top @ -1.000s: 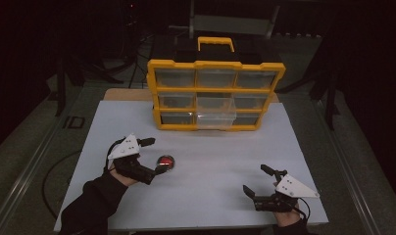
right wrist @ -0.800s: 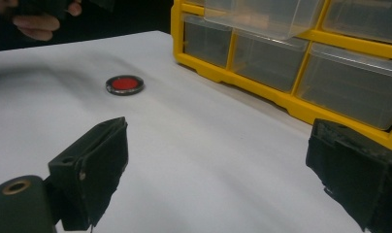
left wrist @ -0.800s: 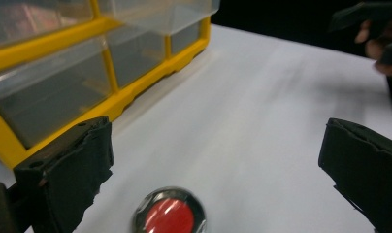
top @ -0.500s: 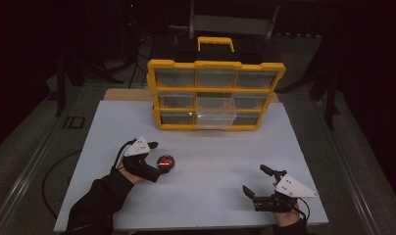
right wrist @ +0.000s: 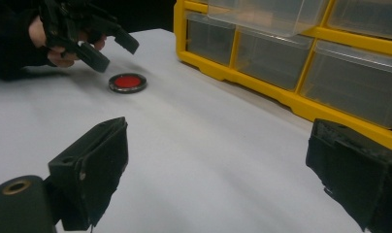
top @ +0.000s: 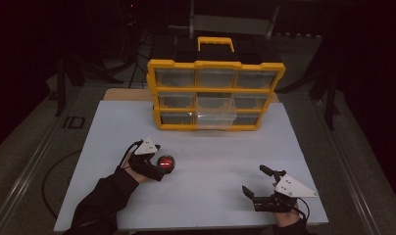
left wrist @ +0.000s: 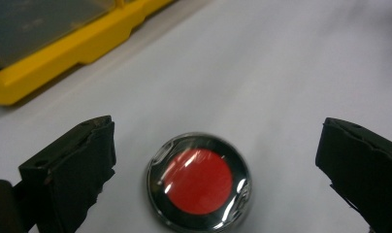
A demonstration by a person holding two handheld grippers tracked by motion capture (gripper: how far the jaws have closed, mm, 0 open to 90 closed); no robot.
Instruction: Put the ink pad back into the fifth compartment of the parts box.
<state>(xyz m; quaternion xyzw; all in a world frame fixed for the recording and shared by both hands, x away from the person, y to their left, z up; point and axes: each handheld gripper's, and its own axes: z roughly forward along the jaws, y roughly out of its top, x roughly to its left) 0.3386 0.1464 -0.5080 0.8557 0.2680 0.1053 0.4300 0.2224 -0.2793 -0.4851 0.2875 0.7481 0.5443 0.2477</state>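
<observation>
The left gripper (top: 162,165) hovers low over a small round red disc (top: 166,163) with a dark shiny rim, which lies flat on the white desk (top: 225,161) in front of the yellow drawer cabinet (top: 215,95). In the left gripper view the disc (left wrist: 199,182) sits between the two black jaws, which stand wide apart and have just begun closing a little, with neither pad touching it. To take it well, the gripper should settle until the pads flank the rim at desk level, centre the disc between them, then close slowly; the disc looks thin and glossy, so a high or skewed pinch would probably let it skid away. The right gripper (top: 259,183) rests released, with nothing between its jaws, near the desk's front edge, well apart. One clear drawer (top: 214,113) seems pulled out somewhat, though the dim view leaves that uncertain.
</observation>
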